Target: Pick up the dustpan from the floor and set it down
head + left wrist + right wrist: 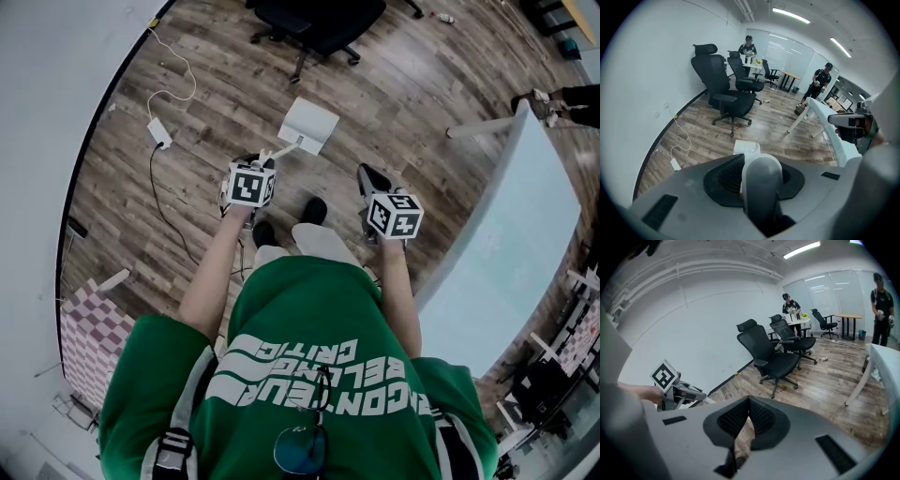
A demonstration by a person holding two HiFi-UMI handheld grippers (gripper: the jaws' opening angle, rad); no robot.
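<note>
Black-padded left gripper (759,168): clamped on the dustpan (309,127) by its grey handle (761,185), which fills the gap between the jaws; it points steeply down.
Right gripper (746,404): jaws together at the tips with nothing between them; it sits at centre right of the head view, well apart from the dustpan.
Dustpan place: white, at upper centre of the head view, just beyond the left gripper.
Long axis: the handle runs from the left gripper up and to the right in the head view, so the wide end leads and the handle trails back to the hand.
Height: it looks tilted, hanging from the handle; whether its far edge touches the floor (216,84) cannot be told.
Nearer hand: left, by far; it has the grip, so the set-down looks like its job alone.
Room below: wood planks under and around the dustpan, likely enough to lay it flat.
Edge, top: the chair (319,19) base stands beyond the dustpan, near but apart.
Edge, left: a cable (159,131) with its charger lies on the floor, then the wall (37,141).
Edge, right: the table (506,225) and its leg, well apart.
Edge, bottom: shoes (314,208) near the grippers.
Judgement: lowering along the handle's line should keep clear of chair and cable.
</note>
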